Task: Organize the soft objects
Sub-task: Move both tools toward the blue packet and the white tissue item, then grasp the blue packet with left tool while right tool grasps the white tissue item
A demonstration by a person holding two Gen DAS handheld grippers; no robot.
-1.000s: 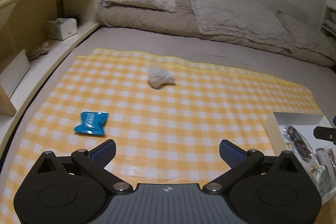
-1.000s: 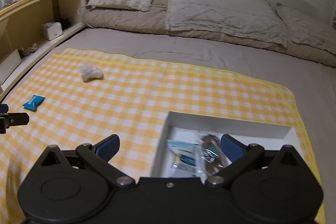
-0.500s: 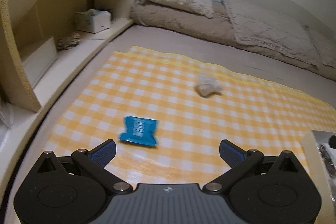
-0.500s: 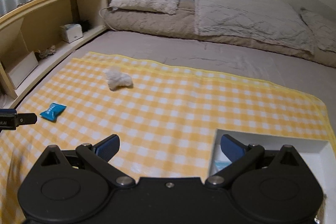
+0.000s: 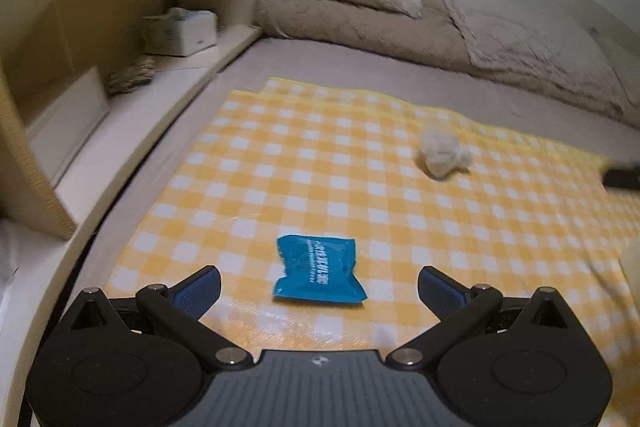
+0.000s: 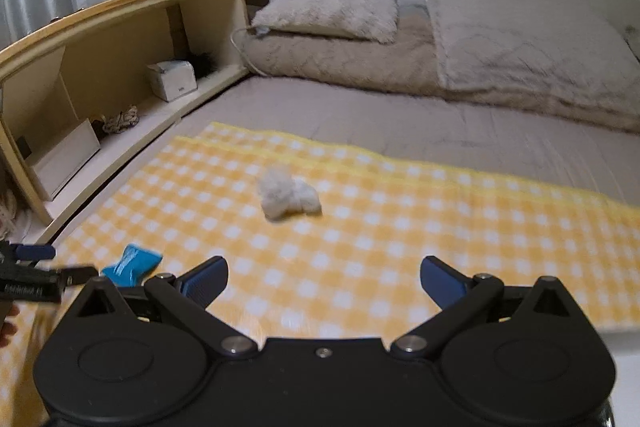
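Left gripper [image 5: 319, 287] open, empty, blue packet [image 5: 319, 269] lying between its fingers on the checked cloth [image 5: 328, 163]. White wad [image 6: 289, 197] lies beyond the packet. Right gripper [image 6: 323, 277] open, empty. Risk: slick packet may slide or the cloth bunch on closing.

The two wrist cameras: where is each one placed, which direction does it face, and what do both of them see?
Left wrist: sits behind the open left tongs, low over the checked cloth, facing the blue packet just ahead between the fingers; the bed's shelf is on the left.
Right wrist: sits behind the open right tongs, higher, facing the white wad and pillows; the left tongs show at the left edge.
Shared: blue packet, white wad, checked cloth, tissue box on the shelf.
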